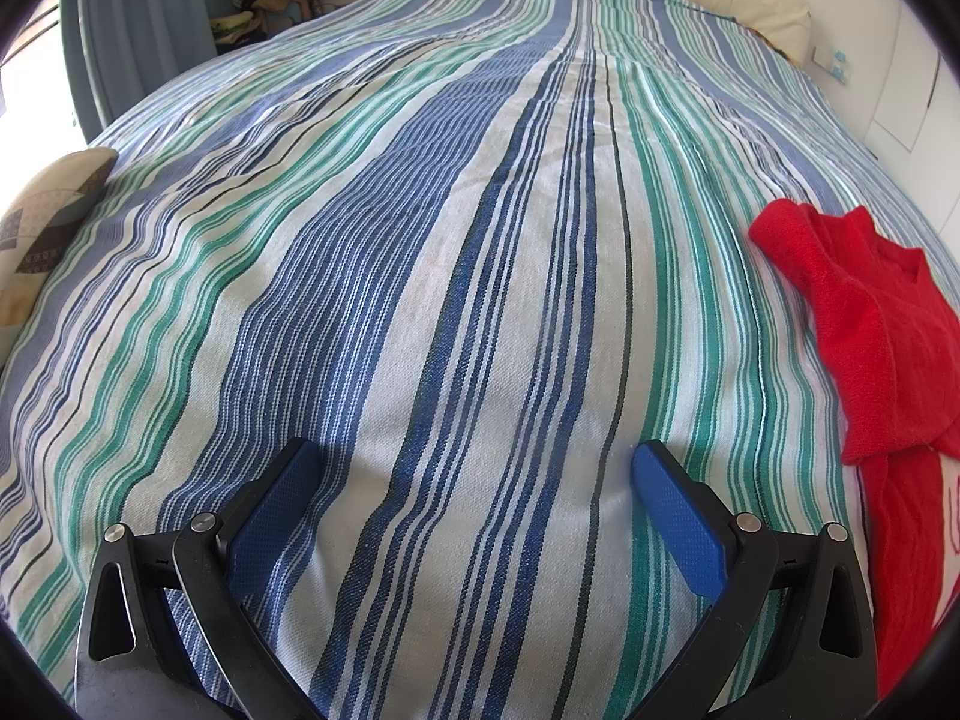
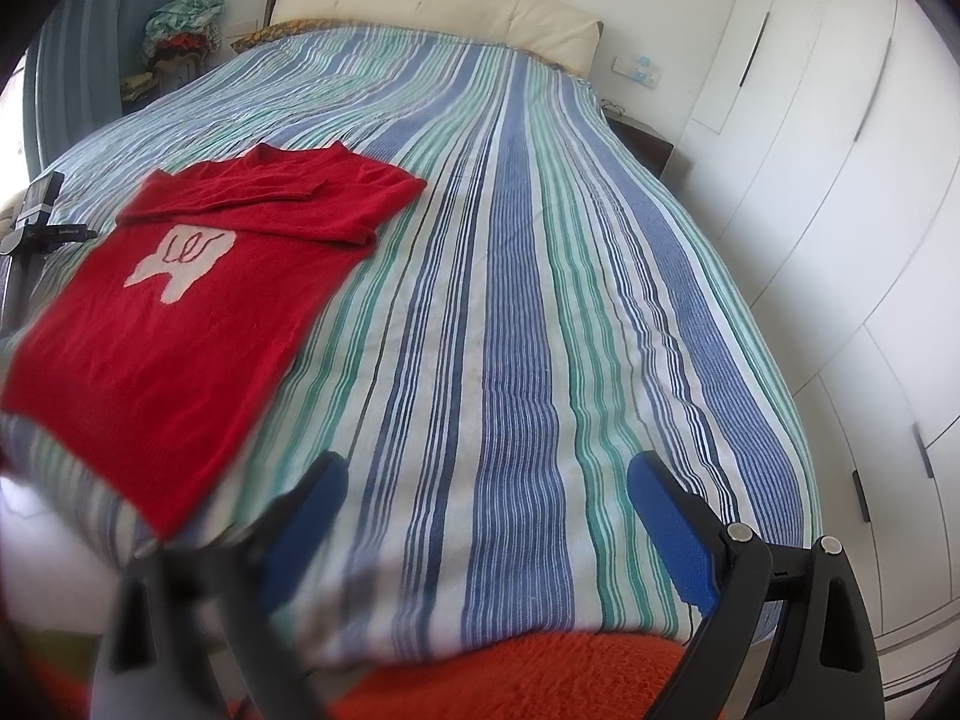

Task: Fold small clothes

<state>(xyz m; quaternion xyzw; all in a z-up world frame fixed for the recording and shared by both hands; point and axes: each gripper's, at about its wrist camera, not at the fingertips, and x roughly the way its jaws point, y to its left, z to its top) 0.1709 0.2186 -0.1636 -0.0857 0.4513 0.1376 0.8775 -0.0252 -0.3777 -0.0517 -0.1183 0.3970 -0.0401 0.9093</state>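
A small red sweater (image 2: pixel 180 306) with a white tooth-shaped patch lies flat on the striped bed cover (image 2: pixel 516 312), its sleeves folded across the chest. In the left wrist view the same red sweater (image 1: pixel 864 324) shows at the right edge. My left gripper (image 1: pixel 474 462) is open just above the bare cover, well left of the sweater, with nothing between its blue pads. My right gripper (image 2: pixel 486 474) is open too, hovering over the foot of the bed to the right of the sweater's hem, holding nothing.
A cream headboard (image 2: pixel 438 6) ends the bed at the far side. White wardrobe doors (image 2: pixel 840 210) line the right. A pile of clothes (image 2: pixel 180 30) sits far left by a blue curtain. A patterned cushion (image 1: pixel 42 228) lies at the left edge. An orange rug (image 2: pixel 516 684) is below.
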